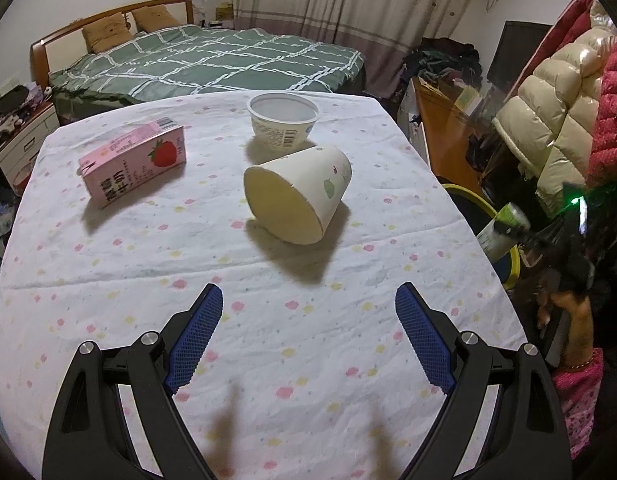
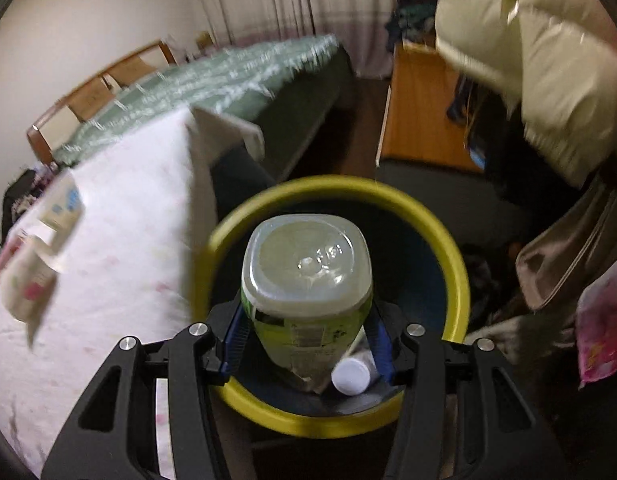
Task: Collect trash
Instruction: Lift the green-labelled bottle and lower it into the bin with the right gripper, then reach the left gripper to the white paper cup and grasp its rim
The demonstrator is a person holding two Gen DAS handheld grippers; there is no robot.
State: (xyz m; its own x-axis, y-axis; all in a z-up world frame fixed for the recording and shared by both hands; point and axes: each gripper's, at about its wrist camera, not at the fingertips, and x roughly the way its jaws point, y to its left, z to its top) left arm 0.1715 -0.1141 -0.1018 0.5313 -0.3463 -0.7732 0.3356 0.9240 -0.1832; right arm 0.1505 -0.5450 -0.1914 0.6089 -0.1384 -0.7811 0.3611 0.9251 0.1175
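A clear plastic bottle with a green label [image 2: 306,280] is gripped between the jaws of the right gripper [image 2: 306,336] and held over the yellow-rimmed dark bin [image 2: 456,276] beside the bench [image 1: 268,320]. The left gripper [image 1: 308,312] is held with jaws wide open and empty above the floral white cloth. On it are seen a tipped paper cup [image 1: 298,196], a white plastic tub [image 1: 282,124] and a pink strawberry milk carton [image 1: 134,160].

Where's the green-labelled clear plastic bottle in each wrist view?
Left wrist: green-labelled clear plastic bottle at far right edge, beyond the table, in the right gripper, over the yellow-rimmed bin.
Right wrist: bottle at centre, base toward the camera, clamped between the blue pads, above the bin.
Shared landmark: the yellow-rimmed bin.
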